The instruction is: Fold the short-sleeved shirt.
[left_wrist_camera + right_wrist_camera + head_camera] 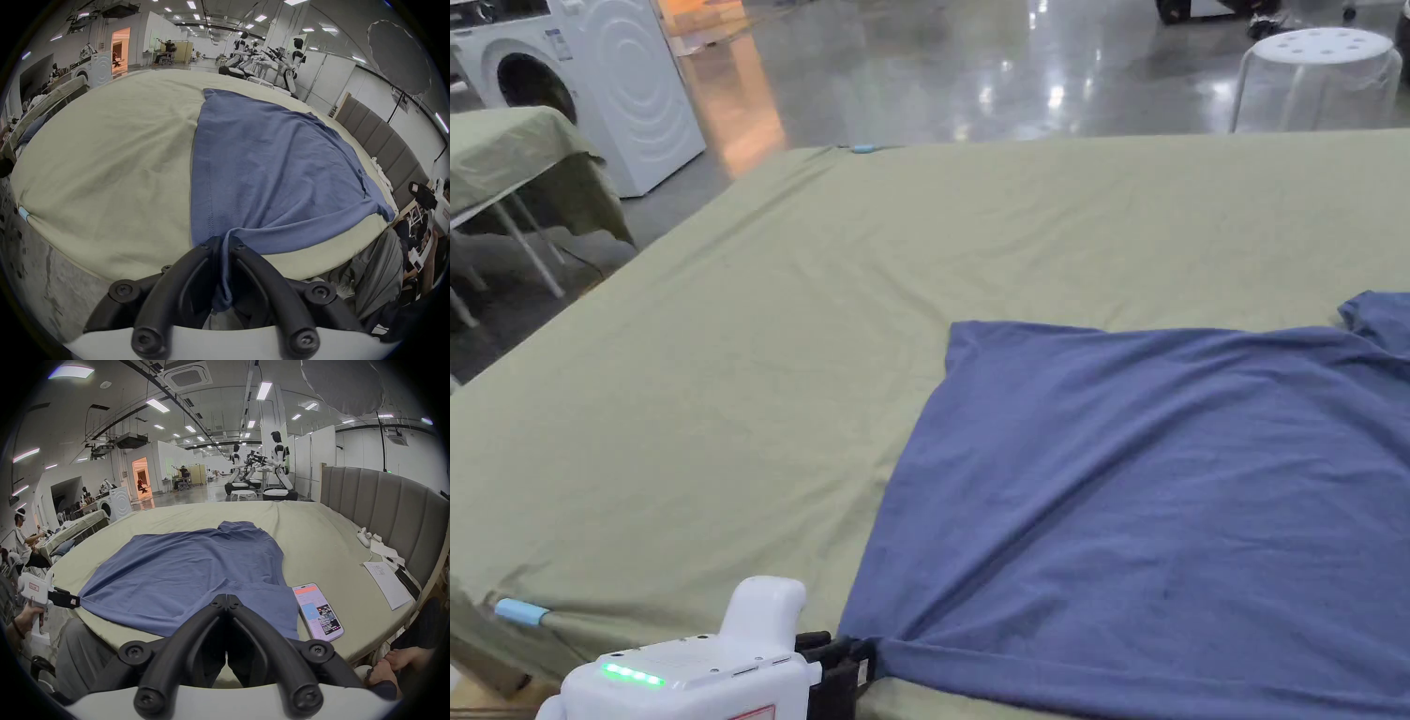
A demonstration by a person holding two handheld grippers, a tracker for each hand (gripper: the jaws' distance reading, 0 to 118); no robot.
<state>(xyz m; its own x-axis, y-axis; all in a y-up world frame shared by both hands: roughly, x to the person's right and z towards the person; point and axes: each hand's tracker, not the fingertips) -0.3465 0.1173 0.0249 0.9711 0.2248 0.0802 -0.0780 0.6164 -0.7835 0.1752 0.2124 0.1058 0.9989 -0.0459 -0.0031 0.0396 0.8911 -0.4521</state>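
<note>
Bench [731, 356]: a wide surface under a pale green sheet with light wrinkles; a small blue clip [521, 611] holds the sheet at the near left corner.
Shirt [1162, 487]: a blue short-sleeved shirt, spread flat on the right part of the bench, close to the near edge. In the head view one sleeve lies at the far right. The near left corner is drawn out into a point, and creases run from it into the cloth.
Left gripper [225, 241]: white body with green lights, at the near left edge of the bench. Its black fingers [207, 248] are pinching that corner of the shirt; in the left gripper view a roll of blue cloth passes between them and hangs down behind. A hand holds its handle in the right gripper view.
Right gripper [226, 597]: low at the near edge of the bench, its tips on the near hem of the shirt. The fingers [218, 600] are pressed together; I cannot tell if cloth is caught between them.
Phone [317, 612]: lies face up with the screen lit, just beside the right edge of the shirt.
Paper [387, 584]: a white sheet, further right, near the padded grey headboard [389, 501].
</note>
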